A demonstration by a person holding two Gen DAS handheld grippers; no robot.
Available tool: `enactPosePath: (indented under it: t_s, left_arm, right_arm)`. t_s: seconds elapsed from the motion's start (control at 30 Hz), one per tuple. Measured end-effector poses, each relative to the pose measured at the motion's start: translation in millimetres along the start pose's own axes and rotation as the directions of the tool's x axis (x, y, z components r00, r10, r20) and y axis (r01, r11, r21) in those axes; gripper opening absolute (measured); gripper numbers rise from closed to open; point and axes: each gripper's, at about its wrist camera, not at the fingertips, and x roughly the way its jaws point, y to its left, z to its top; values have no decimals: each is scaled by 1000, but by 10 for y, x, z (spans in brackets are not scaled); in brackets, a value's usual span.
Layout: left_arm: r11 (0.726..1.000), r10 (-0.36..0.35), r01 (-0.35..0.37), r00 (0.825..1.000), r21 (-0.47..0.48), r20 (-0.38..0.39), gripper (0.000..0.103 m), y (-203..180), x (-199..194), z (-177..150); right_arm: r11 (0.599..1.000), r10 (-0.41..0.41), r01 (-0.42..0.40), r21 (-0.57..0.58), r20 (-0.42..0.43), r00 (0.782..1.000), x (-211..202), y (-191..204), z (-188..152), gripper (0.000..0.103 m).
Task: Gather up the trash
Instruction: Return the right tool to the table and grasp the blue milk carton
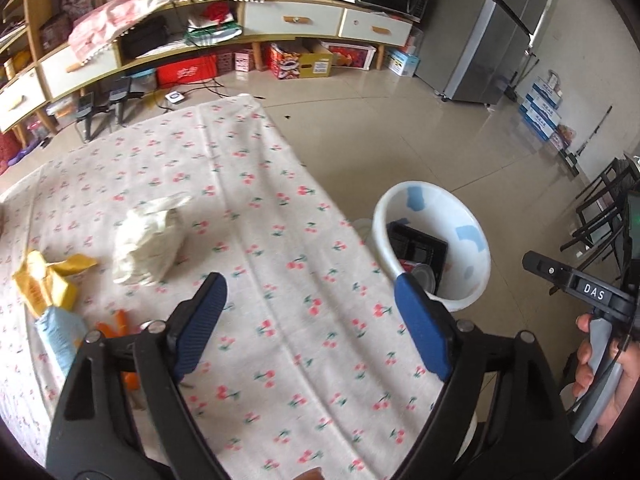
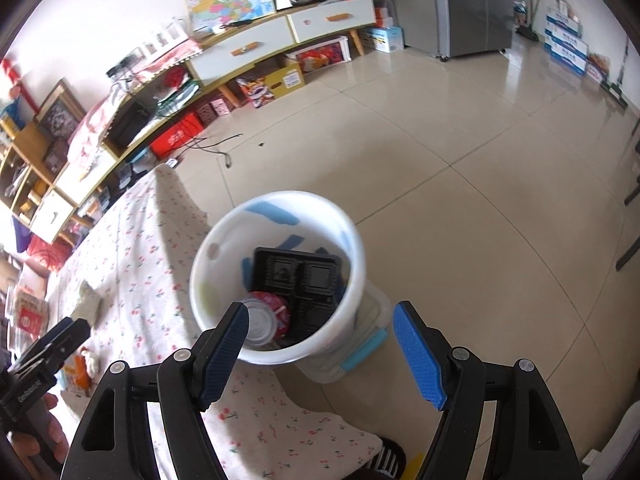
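A white bin (image 2: 352,240) stands on the floor by the table's right edge; it also shows in the left wrist view (image 1: 460,208). Inside lie a black plastic tray (image 2: 304,280) and a clear cup with a red lid (image 2: 266,320). On the cherry-print tablecloth (image 1: 280,280) lie a crumpled white bag (image 1: 148,240), a yellow and blue wrapper (image 1: 44,296) and an orange scrap (image 1: 116,322). My left gripper (image 1: 310,304) is open and empty above the table. My right gripper (image 2: 320,326) is open and empty above the bin's near rim.
A clear box with a blue latch (image 2: 360,344) sits under the bin. A long low cabinet (image 1: 280,20) with boxes beneath lines the far wall. A grey fridge (image 1: 492,32) stands at the right. Dark chairs (image 1: 600,208) are at the far right.
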Motion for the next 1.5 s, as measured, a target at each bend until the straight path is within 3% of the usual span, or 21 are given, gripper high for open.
enactPosePath:
  t_s: [0.4,0.8,1.17,1.5]
  left_arm:
    - [996,71,-70,997,-59,29,93,683,-477,-297]
    - [979,154,-149,988,-142,25,99,1378,-721,-617]
    - [940,222,-214,975,-266,0,101,2035,-808,-945]
    - [905,237,-242,970,-348,-58,101,2399,-817,-1336]
  right_arm:
    - [991,47,-47,-122,-3,999,-109,675,-223,78]
    - [957,60,-62,-283,-13,998,-78,1414,-444,85]
    - [914,70,-88,-397,-61,996,80,2006,-621,85]
    - [876,82,-119,-467,-100,992,187,2415,-789,85]
